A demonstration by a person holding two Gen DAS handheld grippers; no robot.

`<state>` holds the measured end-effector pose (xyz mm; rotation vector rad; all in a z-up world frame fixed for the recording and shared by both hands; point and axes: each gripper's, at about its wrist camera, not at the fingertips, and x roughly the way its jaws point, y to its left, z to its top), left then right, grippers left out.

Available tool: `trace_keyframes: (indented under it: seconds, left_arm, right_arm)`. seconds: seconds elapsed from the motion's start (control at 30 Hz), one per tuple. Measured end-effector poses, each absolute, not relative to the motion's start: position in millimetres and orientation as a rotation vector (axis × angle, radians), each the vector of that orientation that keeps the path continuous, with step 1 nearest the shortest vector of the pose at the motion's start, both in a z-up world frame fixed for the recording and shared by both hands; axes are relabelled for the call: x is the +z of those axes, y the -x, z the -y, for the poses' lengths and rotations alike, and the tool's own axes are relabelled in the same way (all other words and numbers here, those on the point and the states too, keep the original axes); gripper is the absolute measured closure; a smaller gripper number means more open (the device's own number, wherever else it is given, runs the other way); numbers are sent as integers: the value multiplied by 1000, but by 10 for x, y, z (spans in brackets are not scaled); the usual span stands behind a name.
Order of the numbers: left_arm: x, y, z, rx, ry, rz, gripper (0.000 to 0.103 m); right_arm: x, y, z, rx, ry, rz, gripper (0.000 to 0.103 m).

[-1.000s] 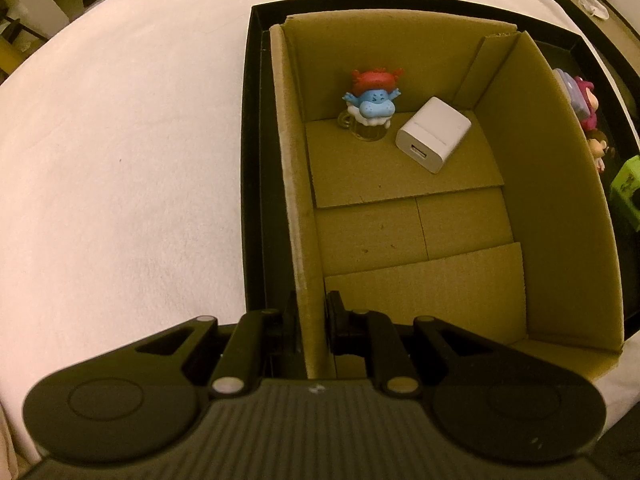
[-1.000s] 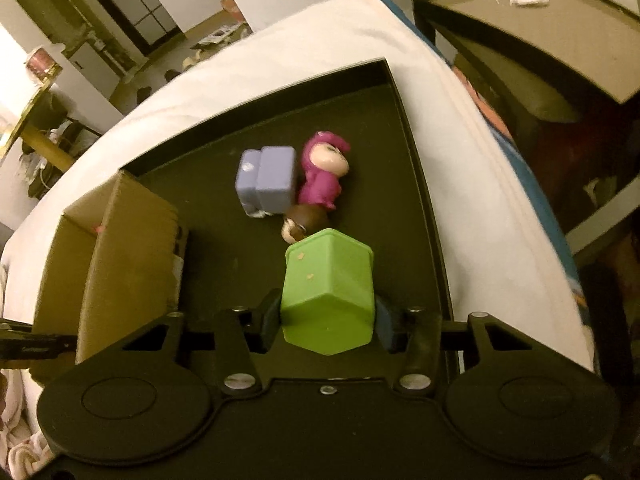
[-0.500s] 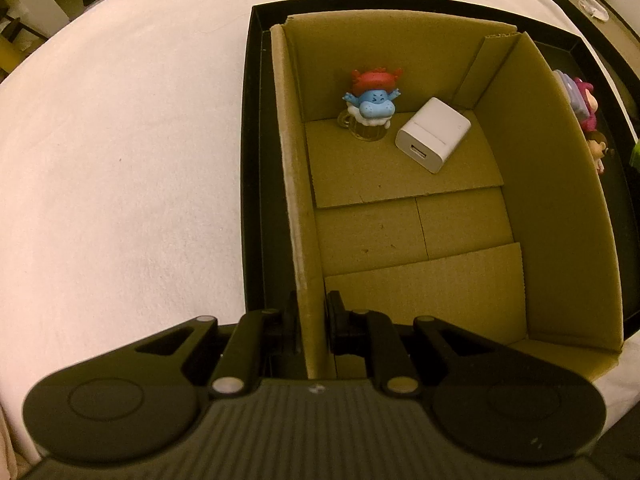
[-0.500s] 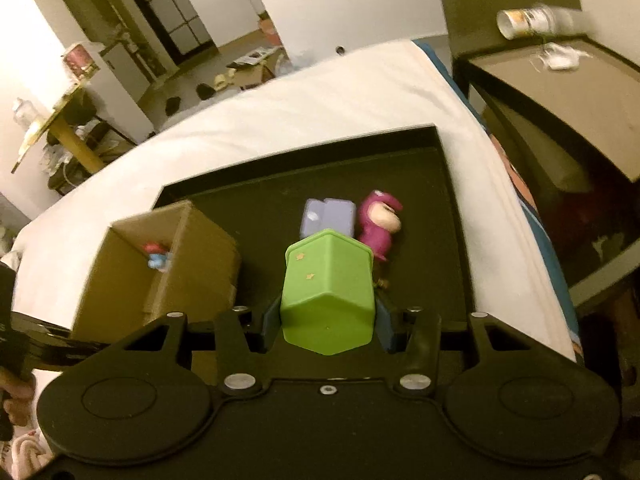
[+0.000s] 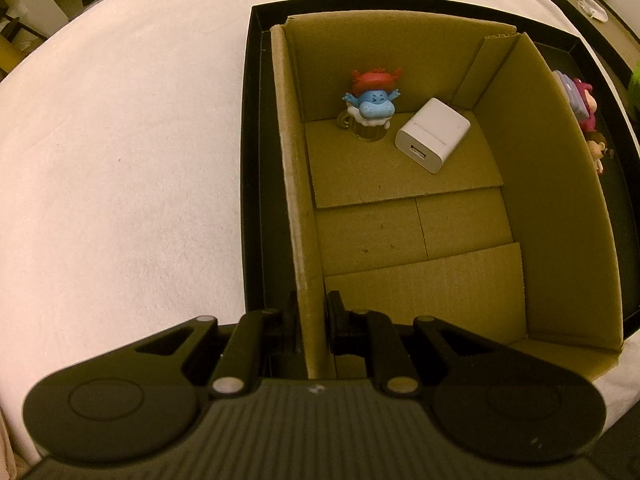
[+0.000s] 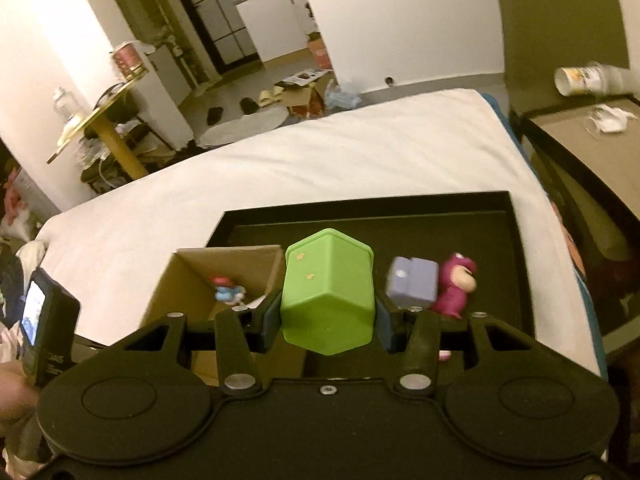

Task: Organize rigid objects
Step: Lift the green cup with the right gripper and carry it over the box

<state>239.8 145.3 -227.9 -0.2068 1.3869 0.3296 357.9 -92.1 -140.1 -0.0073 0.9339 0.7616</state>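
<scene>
My left gripper [image 5: 313,314] is shut on the left wall of an open cardboard box [image 5: 298,216] that stands in a black tray [image 5: 250,160]. Inside the box at the far end are a blue figurine with a red top [image 5: 372,100] and a white USB charger [image 5: 432,140]. My right gripper [image 6: 327,320] is shut on a green hexagonal block [image 6: 328,296] and holds it high above the tray [image 6: 520,264]. A lilac block [image 6: 412,282] and a magenta figurine [image 6: 456,284] lie on the tray, right of the box [image 6: 176,284].
The tray sits on a white bed [image 6: 320,152]. A small brown-haired doll [image 5: 597,151] lies on the tray beside the box. A dark side table [image 6: 592,148] with a cup [image 6: 588,78] stands to the right. Room clutter lies beyond the bed.
My right gripper has risen with the green block and swung left toward the box, so the view now looks over the bed. The left gripper and box have not moved.
</scene>
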Motion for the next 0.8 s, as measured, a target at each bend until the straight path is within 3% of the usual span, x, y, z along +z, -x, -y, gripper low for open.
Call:
trace_keyframes:
  seconds: [0.8]
  left_arm:
    - [-2283,-2389,-1456,327,209,-1386,92]
  right_arm:
    - [-1386,-3276,292,882,101,-918,56]
